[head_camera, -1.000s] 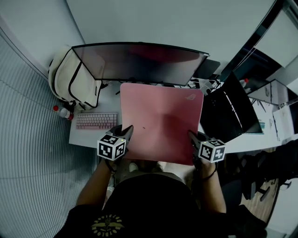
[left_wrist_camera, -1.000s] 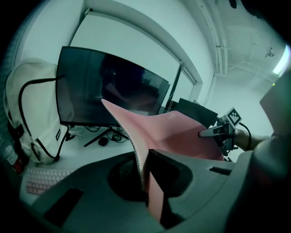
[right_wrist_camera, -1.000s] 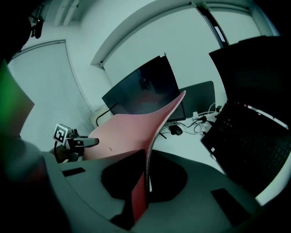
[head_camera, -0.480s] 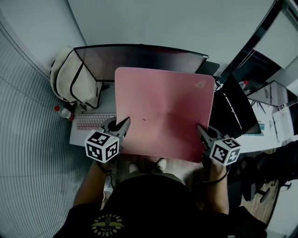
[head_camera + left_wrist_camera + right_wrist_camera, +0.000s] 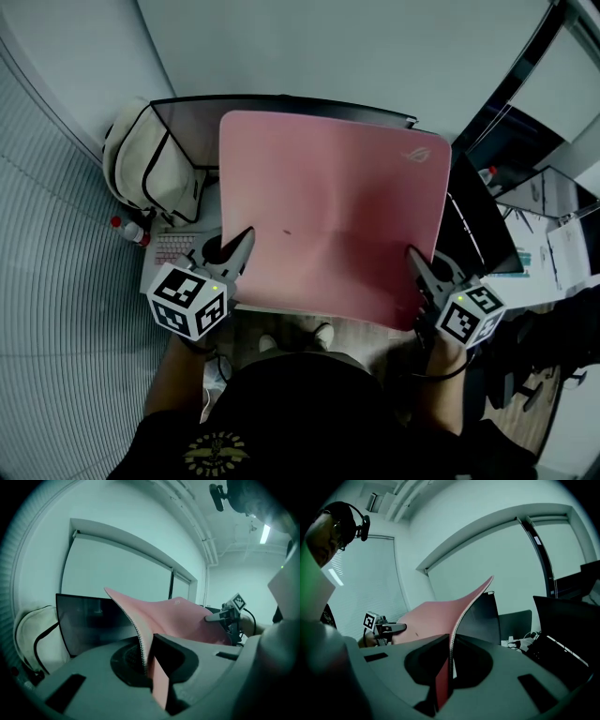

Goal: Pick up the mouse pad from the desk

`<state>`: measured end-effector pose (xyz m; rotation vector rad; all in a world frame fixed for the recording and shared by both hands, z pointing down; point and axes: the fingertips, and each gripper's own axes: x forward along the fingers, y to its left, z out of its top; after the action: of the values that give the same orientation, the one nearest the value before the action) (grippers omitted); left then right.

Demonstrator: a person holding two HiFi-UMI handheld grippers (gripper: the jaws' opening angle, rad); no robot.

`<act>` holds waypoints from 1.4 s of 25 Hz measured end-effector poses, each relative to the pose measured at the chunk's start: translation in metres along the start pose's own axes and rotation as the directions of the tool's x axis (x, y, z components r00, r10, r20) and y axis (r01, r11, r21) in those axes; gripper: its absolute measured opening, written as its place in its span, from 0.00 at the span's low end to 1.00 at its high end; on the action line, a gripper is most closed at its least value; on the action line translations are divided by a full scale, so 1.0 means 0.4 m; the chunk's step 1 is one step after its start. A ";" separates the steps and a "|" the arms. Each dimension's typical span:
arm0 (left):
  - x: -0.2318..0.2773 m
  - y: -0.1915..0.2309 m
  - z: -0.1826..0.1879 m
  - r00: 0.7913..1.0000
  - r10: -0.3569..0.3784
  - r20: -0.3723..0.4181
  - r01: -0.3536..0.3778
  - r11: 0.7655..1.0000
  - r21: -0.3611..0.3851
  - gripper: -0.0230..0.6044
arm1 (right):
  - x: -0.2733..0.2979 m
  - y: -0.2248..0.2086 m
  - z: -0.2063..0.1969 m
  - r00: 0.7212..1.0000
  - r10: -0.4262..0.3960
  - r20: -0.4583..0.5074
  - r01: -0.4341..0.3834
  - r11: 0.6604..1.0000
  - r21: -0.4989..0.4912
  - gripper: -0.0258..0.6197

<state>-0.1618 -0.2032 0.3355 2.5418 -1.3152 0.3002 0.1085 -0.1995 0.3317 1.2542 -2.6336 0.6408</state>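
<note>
A large pink mouse pad [image 5: 333, 216] hangs in the air above the desk, sagging a little in the middle. My left gripper [image 5: 239, 251] is shut on its near left edge, and my right gripper [image 5: 417, 270] is shut on its near right edge. In the left gripper view the mouse pad [image 5: 154, 625] runs edge-on out of the left gripper [image 5: 146, 660] towards the other gripper. In the right gripper view the mouse pad [image 5: 436, 616] rises from the right gripper [image 5: 450, 667] in the same way. The pad hides most of the desk.
A curved monitor [image 5: 187, 127] stands behind the pad. A cream backpack [image 5: 150, 169] sits at the left, with a pink keyboard [image 5: 173, 248] and a red-capped bottle [image 5: 131, 232] near it. A dark laptop [image 5: 478, 234] is at the right.
Both grippers have risen with the mouse pad between them. The pad now covers more of the monitor and fills more of the head view.
</note>
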 end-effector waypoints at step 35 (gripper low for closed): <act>-0.056 -0.051 0.151 0.995 -0.013 0.100 0.003 0.996 0.093 0.07 | -0.083 0.023 0.118 0.994 -0.011 0.108 0.019 0.997 -0.073 0.06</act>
<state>-0.1541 -0.1941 0.2688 2.6708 -1.3566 0.2397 0.1245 -0.1920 0.2760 1.3213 -2.7031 0.4819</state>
